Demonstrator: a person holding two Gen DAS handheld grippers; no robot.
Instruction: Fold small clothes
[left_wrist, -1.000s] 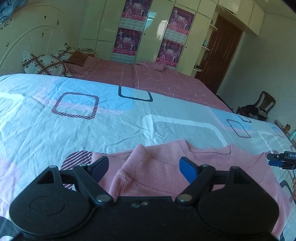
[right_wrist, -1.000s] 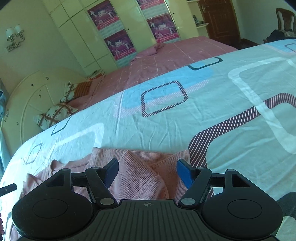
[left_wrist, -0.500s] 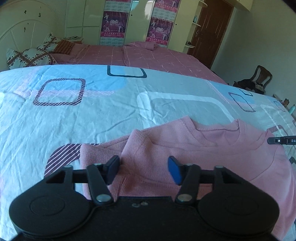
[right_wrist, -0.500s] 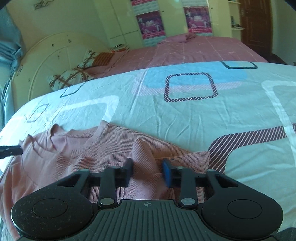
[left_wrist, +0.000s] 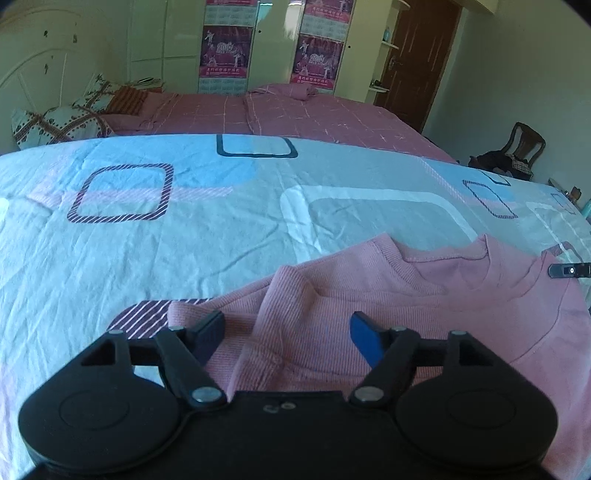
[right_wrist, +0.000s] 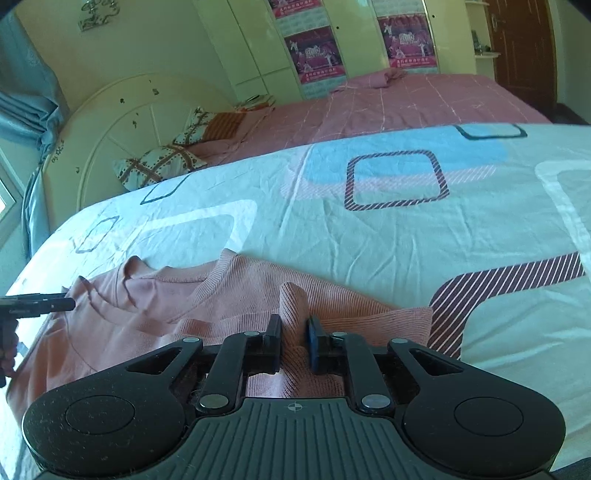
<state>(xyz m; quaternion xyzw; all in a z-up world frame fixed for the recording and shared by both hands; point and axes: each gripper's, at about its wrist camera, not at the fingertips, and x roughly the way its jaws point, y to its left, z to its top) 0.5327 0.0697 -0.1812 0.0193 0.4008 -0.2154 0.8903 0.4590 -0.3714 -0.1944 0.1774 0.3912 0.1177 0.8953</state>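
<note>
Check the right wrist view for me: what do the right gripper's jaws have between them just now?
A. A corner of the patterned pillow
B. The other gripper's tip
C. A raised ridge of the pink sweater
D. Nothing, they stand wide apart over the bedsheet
C: the right gripper has its jaws drawn close on an upstanding fold of the pink sweater, which lies on the bedsheet.
</note>
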